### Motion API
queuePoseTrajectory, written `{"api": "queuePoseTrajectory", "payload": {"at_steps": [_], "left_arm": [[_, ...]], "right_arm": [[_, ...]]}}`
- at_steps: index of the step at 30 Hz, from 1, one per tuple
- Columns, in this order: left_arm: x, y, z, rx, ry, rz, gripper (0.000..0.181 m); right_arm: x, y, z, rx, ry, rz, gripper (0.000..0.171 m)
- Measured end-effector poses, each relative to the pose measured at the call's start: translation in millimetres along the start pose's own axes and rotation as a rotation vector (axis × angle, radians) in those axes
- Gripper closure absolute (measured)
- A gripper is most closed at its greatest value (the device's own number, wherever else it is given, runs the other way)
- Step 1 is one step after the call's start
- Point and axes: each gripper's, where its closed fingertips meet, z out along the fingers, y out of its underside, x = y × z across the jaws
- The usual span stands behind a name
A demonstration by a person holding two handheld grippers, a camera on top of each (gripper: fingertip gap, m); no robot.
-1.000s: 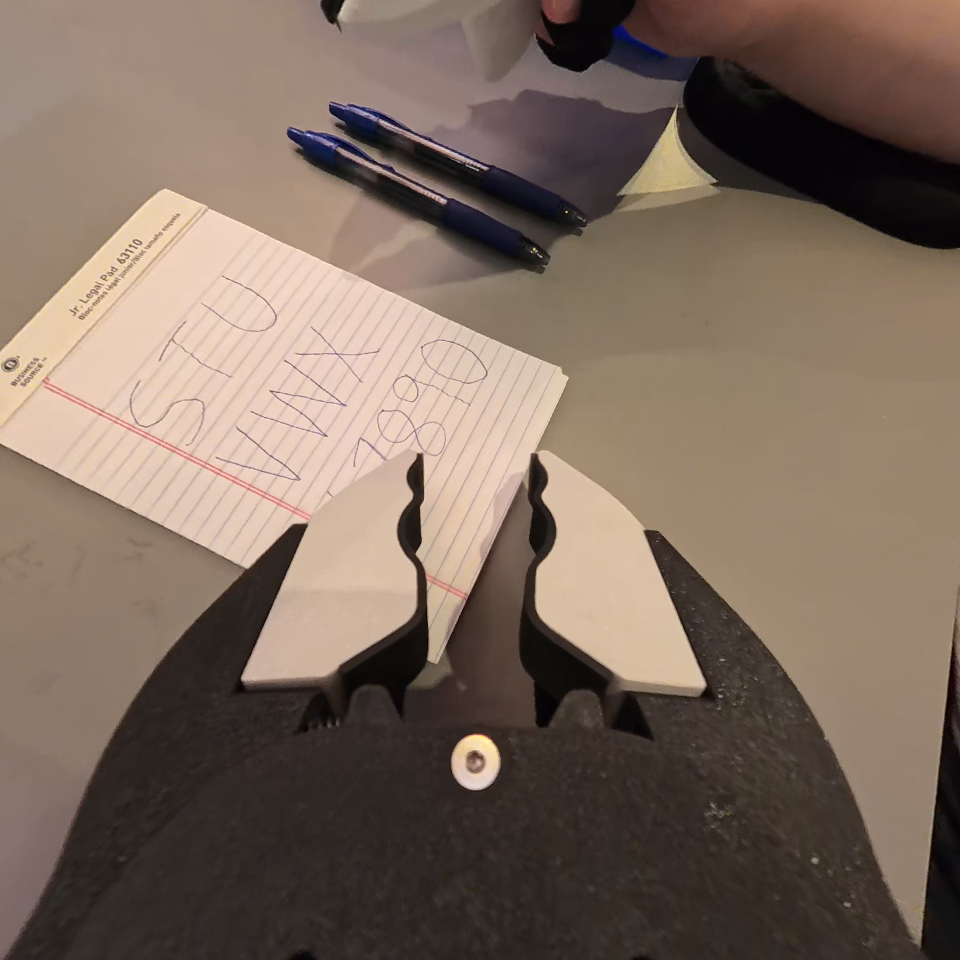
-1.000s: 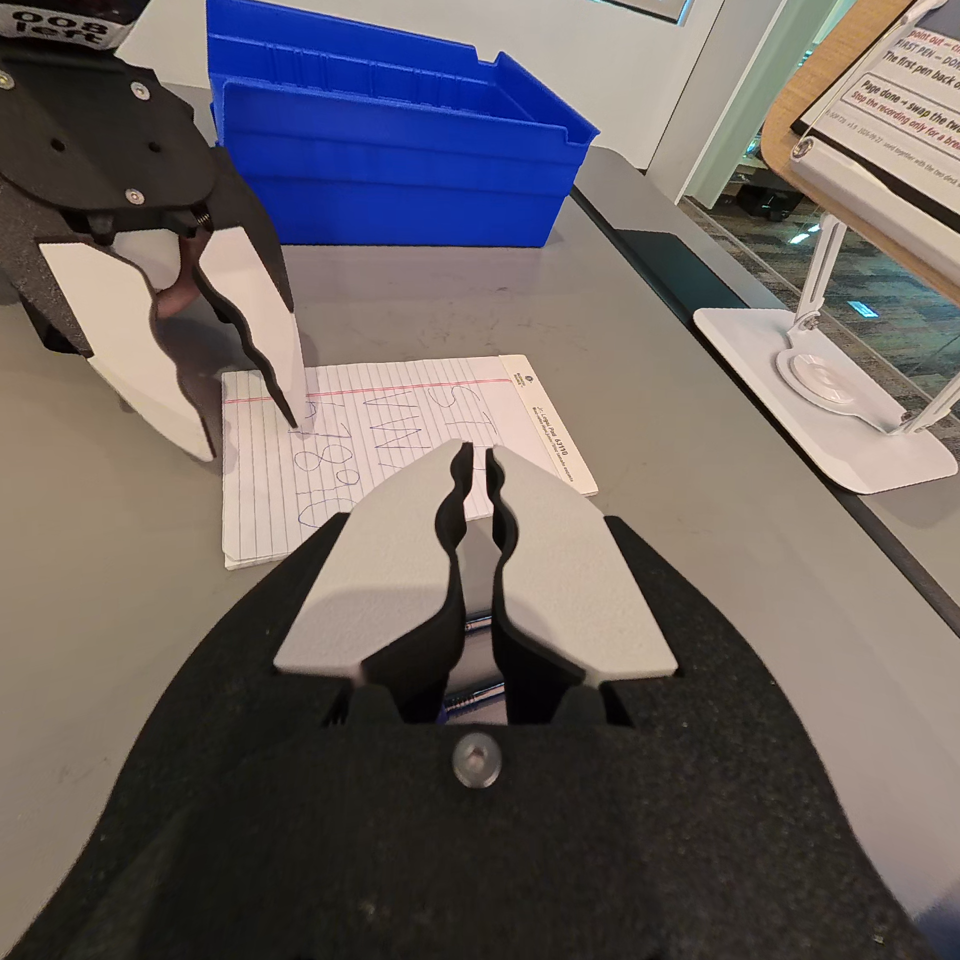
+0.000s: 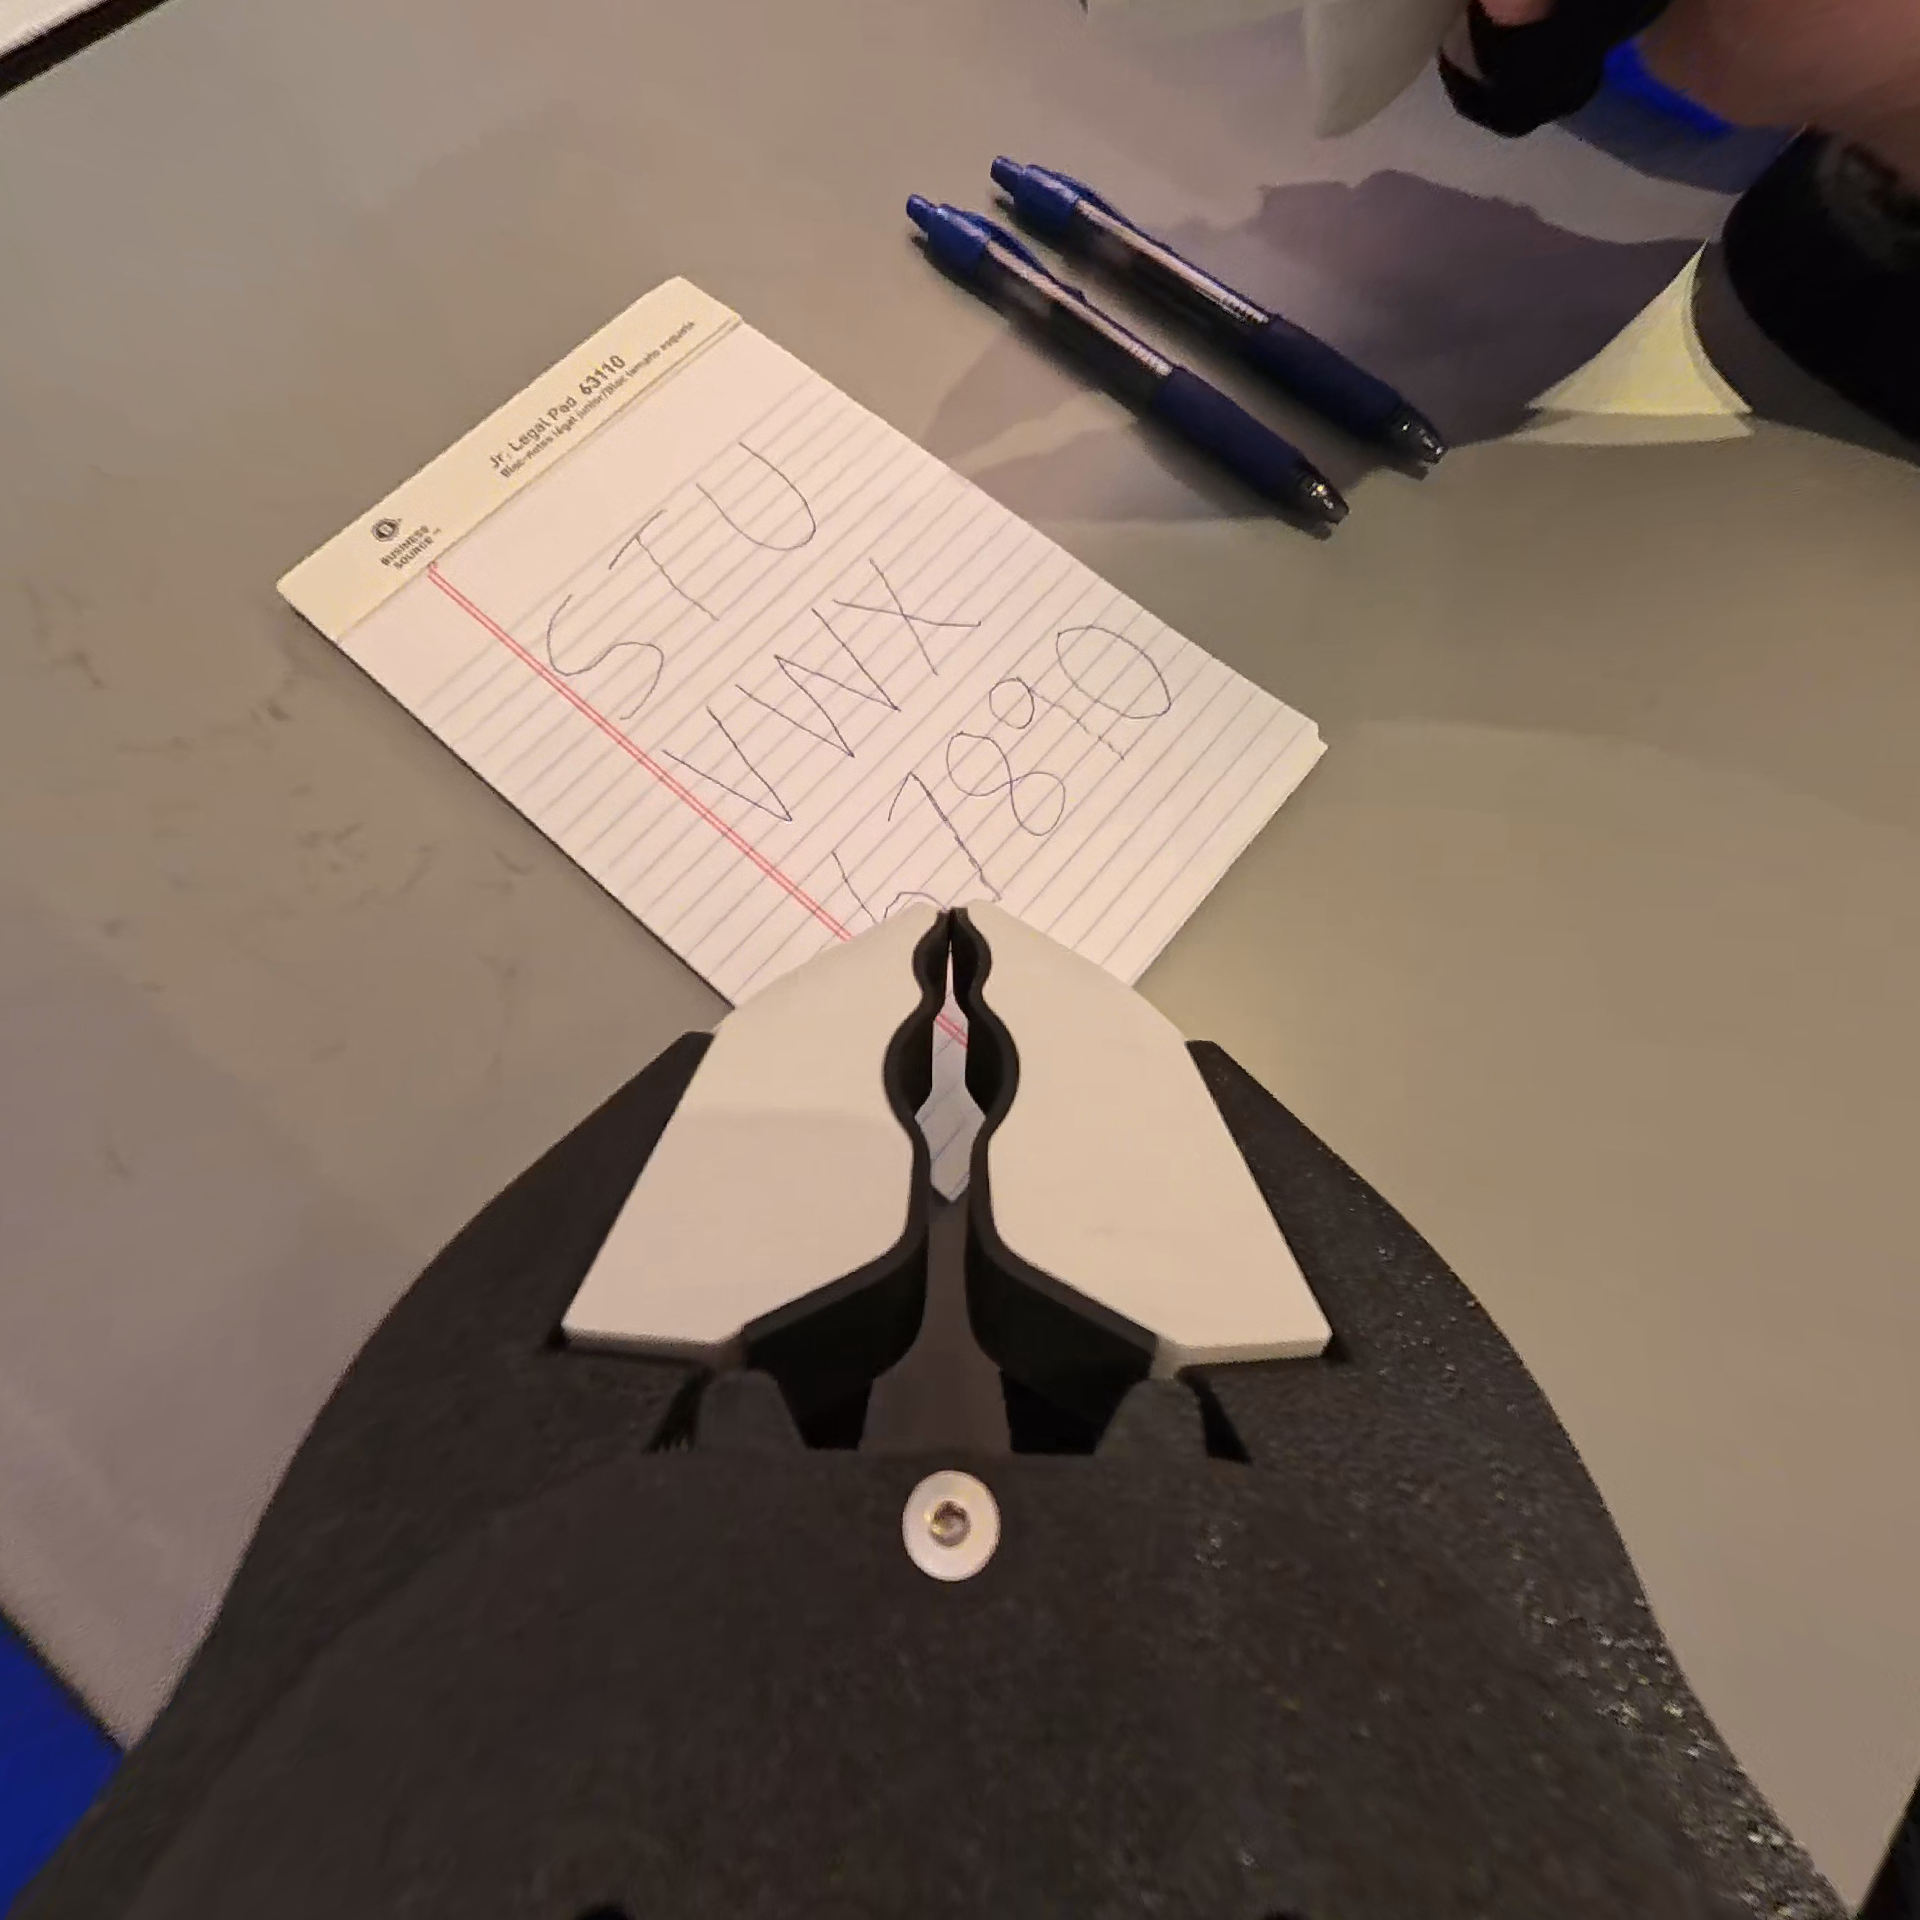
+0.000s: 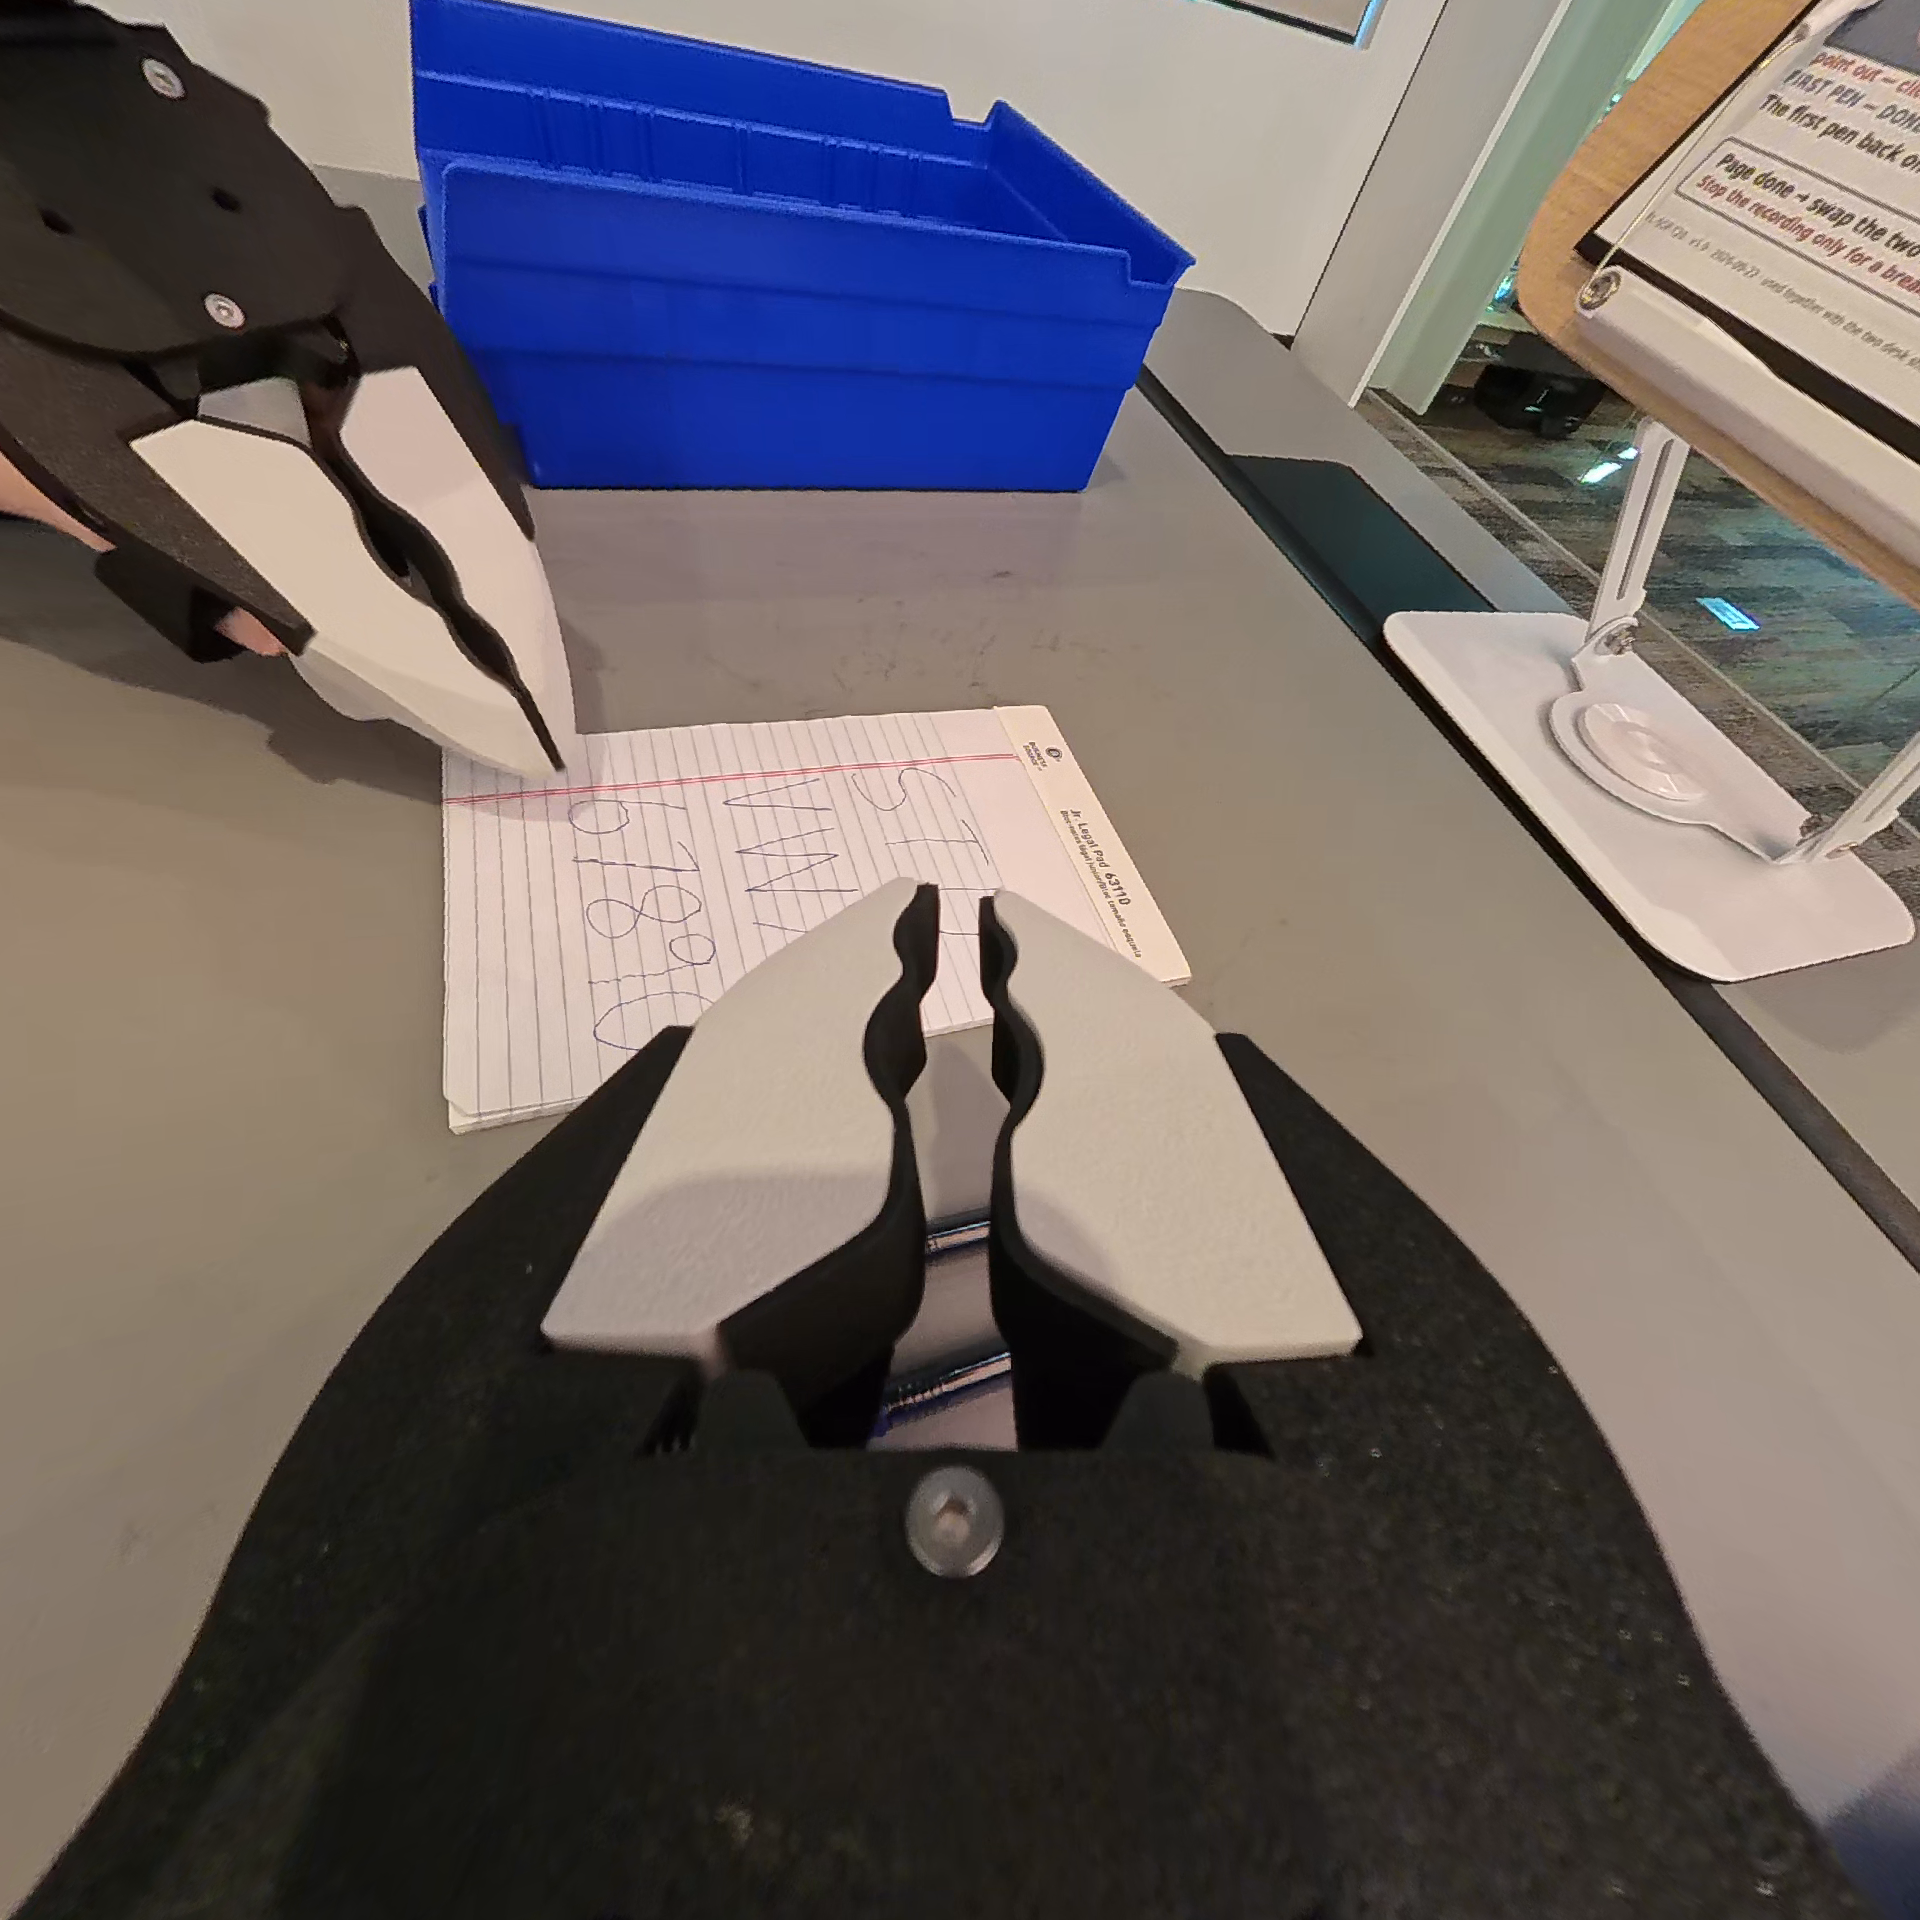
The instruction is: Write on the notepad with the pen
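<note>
A: Where's everything rn?

B: Notepad [image 3: 790,665] lies flat on the desk [image 3: 260,935], just ahead of the left gripper [image 3: 952,920]. Its tips are pressed together w/ nothing between them, resting on the pad's near corner – seems to be pinning it.

A: And the right gripper?

B: Right gripper [image 4: 958,902] hangs above the pad's near edge, jaws a small gap apart, nothing held. Two blue pens [image 3: 1174,343] lie side by side on the desk, beyond the pad from the left gripper's view. From the right view they sit under the gripper – only slivers show through the gap.

A: So no pen in hand. Risks?

B: Picking one pen – they're nearly touching, so a finger could nudge the other & roll it off. Grab too near the clicker end & the tip will wobble on paper. Also the left only pins one corner – the pad could pivot under pen pressure. And the page is mostly filled already, so not much free room.
</note>
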Motion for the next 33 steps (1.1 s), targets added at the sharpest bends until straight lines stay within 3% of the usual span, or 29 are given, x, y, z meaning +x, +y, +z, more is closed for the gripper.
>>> {"api": "queuePoseTrajectory", "payload": {"at_steps": [4,14,21,27,33], "left_arm": [[-3,13,12,-0.077,-0.008,0.002,0.181],[8,-10,10,-0.017,0.044,0.001,0.181],[1,9,17,-0.087,0.013,-0.029,0.181],[8,-13,12,0.020,0.055,-0.060,0.181],[13,-2,28,-0.056,0.056,-0.009,0.181]], "right_arm": [[0,0,0,0.000,0.000,-0.001,0.164],[1,-1,-1,0.001,0.003,-0.005,0.164],[1,0,-1,-0.001,0.001,-0.003,0.164],[1,-1,-1,-0.002,0.002,-0.008,0.164],[1,-1,-1,-0.004,0.004,-0.011,0.164]]}}
